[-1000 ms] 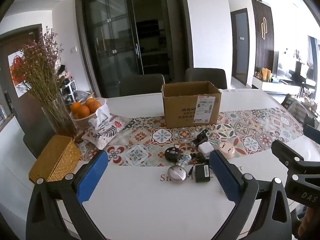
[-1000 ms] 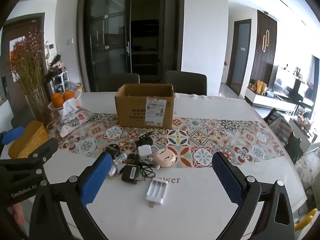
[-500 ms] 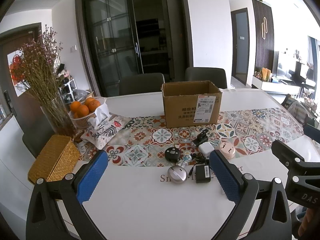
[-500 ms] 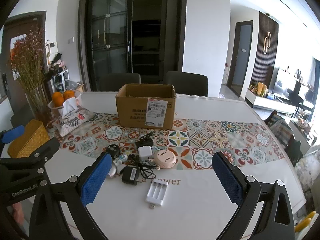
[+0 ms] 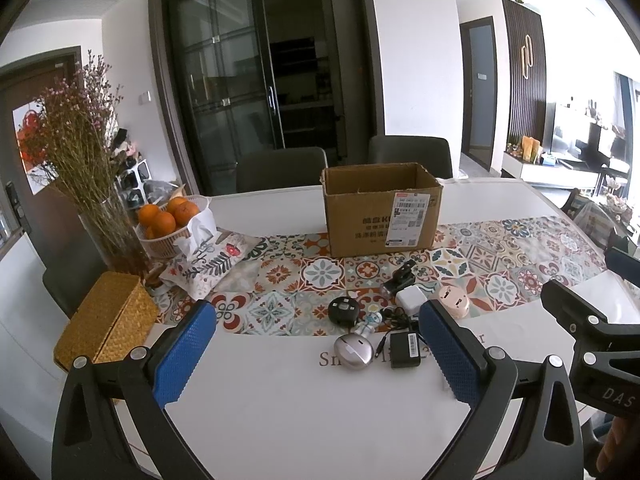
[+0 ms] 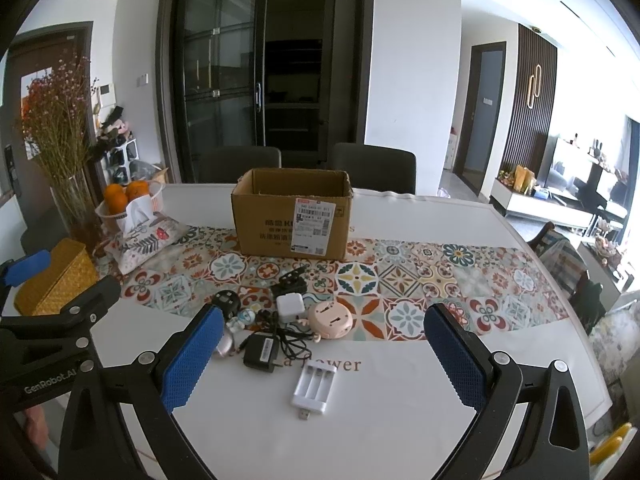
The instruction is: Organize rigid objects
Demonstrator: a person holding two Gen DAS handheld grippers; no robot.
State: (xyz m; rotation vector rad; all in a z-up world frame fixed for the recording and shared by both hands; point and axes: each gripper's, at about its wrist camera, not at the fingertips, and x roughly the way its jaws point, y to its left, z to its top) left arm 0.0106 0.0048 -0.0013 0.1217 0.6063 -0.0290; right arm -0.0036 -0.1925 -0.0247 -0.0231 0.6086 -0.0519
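Observation:
An open cardboard box (image 6: 294,216) (image 5: 380,210) stands on the patterned runner at the table's middle. In front of it lie small items: a white battery charger (image 6: 313,387), a black adapter (image 6: 261,353) (image 5: 405,349) with cable, a white plug cube (image 6: 289,307) (image 5: 410,299), a pink round device (image 6: 330,319) (image 5: 453,299), a black round disc (image 5: 342,309) (image 6: 226,301), a silver round case (image 5: 353,352), a small figurine (image 5: 370,321) and a black clip (image 5: 400,279) (image 6: 289,280). My left gripper (image 5: 320,356) and right gripper (image 6: 324,354) are both open and empty, held above the table's near edge.
A woven yellow box (image 5: 106,320), a vase of dried flowers (image 5: 112,236), a basket of oranges (image 5: 170,220) and a patterned tissue pouch (image 5: 208,260) stand at the left. Two dark chairs (image 6: 308,162) are behind the table. The right table edge (image 6: 560,280) curves round.
Both grippers have drifted very slightly; the views barely shift. Nothing on the table has moved.

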